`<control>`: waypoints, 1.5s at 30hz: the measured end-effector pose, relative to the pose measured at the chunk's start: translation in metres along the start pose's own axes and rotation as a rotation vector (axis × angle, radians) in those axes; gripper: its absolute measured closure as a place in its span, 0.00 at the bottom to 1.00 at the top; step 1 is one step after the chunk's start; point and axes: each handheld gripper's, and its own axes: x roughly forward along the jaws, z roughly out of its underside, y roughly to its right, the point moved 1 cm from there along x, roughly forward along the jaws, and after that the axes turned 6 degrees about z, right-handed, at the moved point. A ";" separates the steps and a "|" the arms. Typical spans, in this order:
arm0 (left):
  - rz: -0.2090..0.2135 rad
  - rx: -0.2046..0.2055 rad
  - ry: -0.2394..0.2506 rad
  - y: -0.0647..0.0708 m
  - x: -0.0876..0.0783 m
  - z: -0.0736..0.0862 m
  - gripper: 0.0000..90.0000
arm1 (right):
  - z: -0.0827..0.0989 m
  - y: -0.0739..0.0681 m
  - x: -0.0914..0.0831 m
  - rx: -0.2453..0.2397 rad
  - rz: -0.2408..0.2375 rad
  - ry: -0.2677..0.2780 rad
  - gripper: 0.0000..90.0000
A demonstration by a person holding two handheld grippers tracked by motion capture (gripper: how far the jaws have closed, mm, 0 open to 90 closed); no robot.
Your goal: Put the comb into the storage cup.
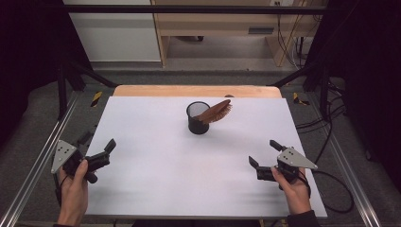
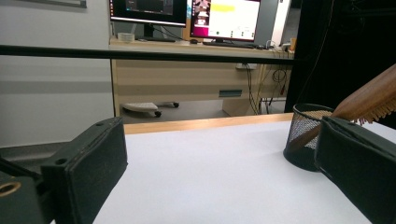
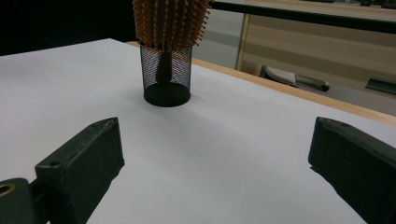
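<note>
At the far middle of the table: the hairbrush stands handle-down in the black mesh cup, bristle head leaning out over the rim
Your left gripper: jaws wide, holding nothing, near the table's left edge, well apart from the cup
Your right gripper: jaws wide, empty, near the right edge
Done: brush looks stowed
Left: nothing apparent, unless you mean to lift it out

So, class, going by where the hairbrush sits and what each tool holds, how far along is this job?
Done: the wooden hairbrush stands handle-down in the black mesh cup, leaning right. In hand: nothing; the left tool and right tool are open at the table's near corners, away from the cup. Nothing visibly remains.
</note>
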 end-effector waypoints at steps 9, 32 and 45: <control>0.014 0.018 -0.022 0.006 -0.001 0.007 0.03 | 0.002 0.005 -0.005 0.008 0.012 0.006 0.04; 0.047 0.029 -0.052 0.018 -0.004 0.022 0.03 | 0.008 0.020 -0.018 0.037 0.030 0.009 0.03; 0.075 0.027 -0.068 0.023 -0.005 0.027 0.03 | 0.010 0.019 -0.016 0.043 0.012 0.002 0.03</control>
